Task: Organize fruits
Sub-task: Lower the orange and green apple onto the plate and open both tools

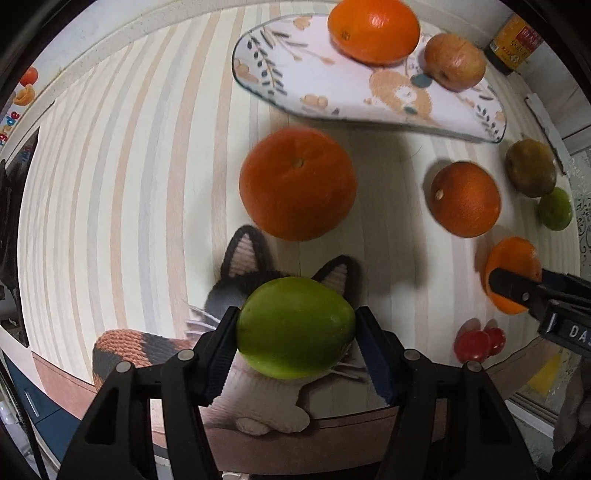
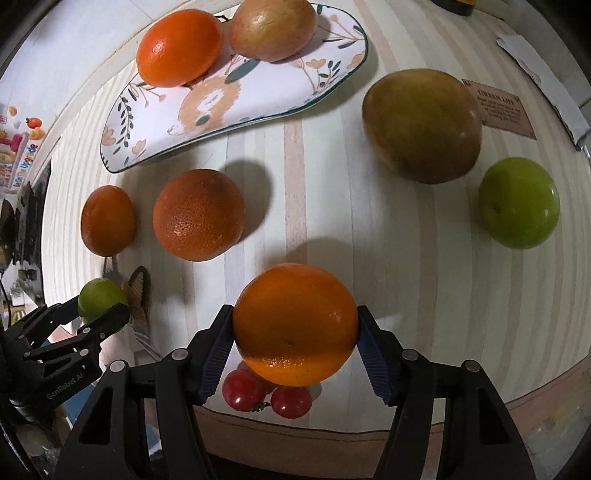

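Note:
My left gripper is shut on a green fruit and holds it above a knitted cat coaster. My right gripper is shut on an orange above the striped table. A patterned plate at the back holds an orange and a brownish apple. The plate also shows in the right wrist view. Loose on the table are two oranges, a brown-green fruit and a second green fruit.
Two small red tomatoes lie near the table's front edge, under the held orange. A brown card and a dark jar sit at the back right. The striped tablecloth spreads to the left.

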{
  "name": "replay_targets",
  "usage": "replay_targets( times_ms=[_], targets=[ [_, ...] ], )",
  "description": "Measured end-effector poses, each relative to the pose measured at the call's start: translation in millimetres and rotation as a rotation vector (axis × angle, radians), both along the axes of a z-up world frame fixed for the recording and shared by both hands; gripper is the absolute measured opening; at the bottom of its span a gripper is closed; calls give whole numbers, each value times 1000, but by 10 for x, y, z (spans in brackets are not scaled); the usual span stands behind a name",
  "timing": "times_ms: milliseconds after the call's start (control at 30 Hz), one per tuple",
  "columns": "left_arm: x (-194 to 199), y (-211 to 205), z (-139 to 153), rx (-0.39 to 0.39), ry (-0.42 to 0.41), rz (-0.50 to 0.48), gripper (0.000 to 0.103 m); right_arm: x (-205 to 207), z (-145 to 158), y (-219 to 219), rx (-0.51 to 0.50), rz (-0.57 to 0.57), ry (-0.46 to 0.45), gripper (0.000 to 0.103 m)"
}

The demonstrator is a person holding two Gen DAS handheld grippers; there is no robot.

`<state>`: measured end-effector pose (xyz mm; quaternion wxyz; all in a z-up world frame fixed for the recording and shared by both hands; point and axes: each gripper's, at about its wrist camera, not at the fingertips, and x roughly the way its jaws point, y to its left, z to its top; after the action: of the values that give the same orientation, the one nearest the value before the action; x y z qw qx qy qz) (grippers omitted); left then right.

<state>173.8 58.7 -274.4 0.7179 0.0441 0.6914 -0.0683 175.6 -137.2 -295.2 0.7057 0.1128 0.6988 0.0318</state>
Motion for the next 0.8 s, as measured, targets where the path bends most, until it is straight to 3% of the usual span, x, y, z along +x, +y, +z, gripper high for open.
replay_targets(
  times_ms=[200,400,567,800],
  targets=[
    [162,-76,488,-80,-59,-17,60,108,405,-14,54,-8,-71,66],
    [788,-173,953,-163,-121,-15,60,611,792,87,82,-13,-170,66],
    [1430,-232,689,-101,-70,-24,60,1161,633,154,40,-23,-161,66],
    [1756,-266,192,-52,59,-15,60,1548,255,275,3,-17,-87,67]
  ],
)
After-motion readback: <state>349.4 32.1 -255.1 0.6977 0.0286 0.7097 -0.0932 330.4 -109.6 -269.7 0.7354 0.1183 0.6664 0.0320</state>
